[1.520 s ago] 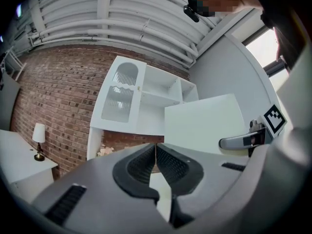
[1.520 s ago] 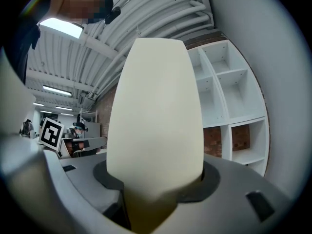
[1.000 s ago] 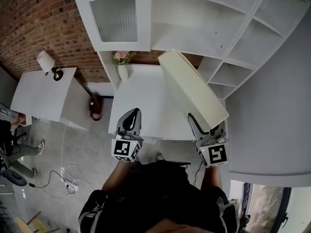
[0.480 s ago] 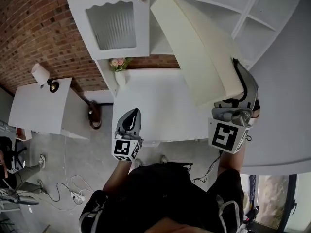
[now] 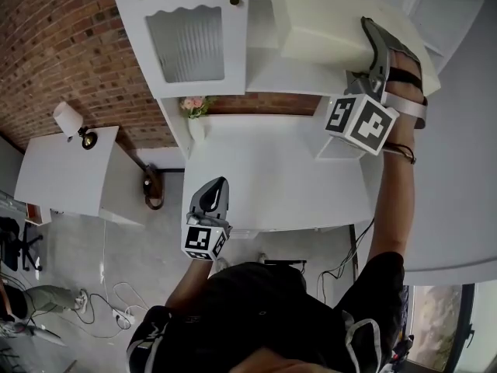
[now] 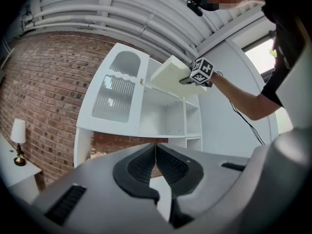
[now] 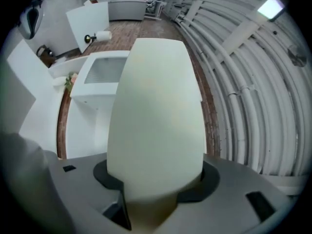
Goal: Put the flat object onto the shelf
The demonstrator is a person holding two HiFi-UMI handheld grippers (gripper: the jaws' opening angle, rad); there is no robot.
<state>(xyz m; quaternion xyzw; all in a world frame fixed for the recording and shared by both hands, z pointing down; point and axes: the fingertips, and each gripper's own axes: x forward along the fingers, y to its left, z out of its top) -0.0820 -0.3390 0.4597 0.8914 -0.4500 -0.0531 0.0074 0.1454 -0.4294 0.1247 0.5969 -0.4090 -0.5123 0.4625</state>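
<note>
The flat object is a thick cream slab (image 5: 322, 10), and my right gripper (image 5: 374, 37) is shut on its near end. It is raised in front of an upper compartment of the white shelf unit (image 5: 291, 72). From the right gripper view the slab (image 7: 156, 106) fills the middle and runs away from the right gripper (image 7: 156, 189), with a pad on each side. The left gripper view shows the slab (image 6: 168, 74) tilted at the shelf's (image 6: 163, 99) top opening. My left gripper (image 5: 210, 191) hangs low over the desk's front edge, shut and empty (image 6: 155, 152).
A cabinet door with ribbed glass (image 5: 186, 37) is left of the open compartments. Below lies a white desk (image 5: 264, 177) with a vase of flowers (image 5: 194, 107) at its back left. A side table with a lamp (image 5: 70, 119) stands by the brick wall (image 5: 54, 37).
My right gripper has lifted the slab from above the desk up to the shelf unit's upper compartment. The left gripper has stayed where it was.
</note>
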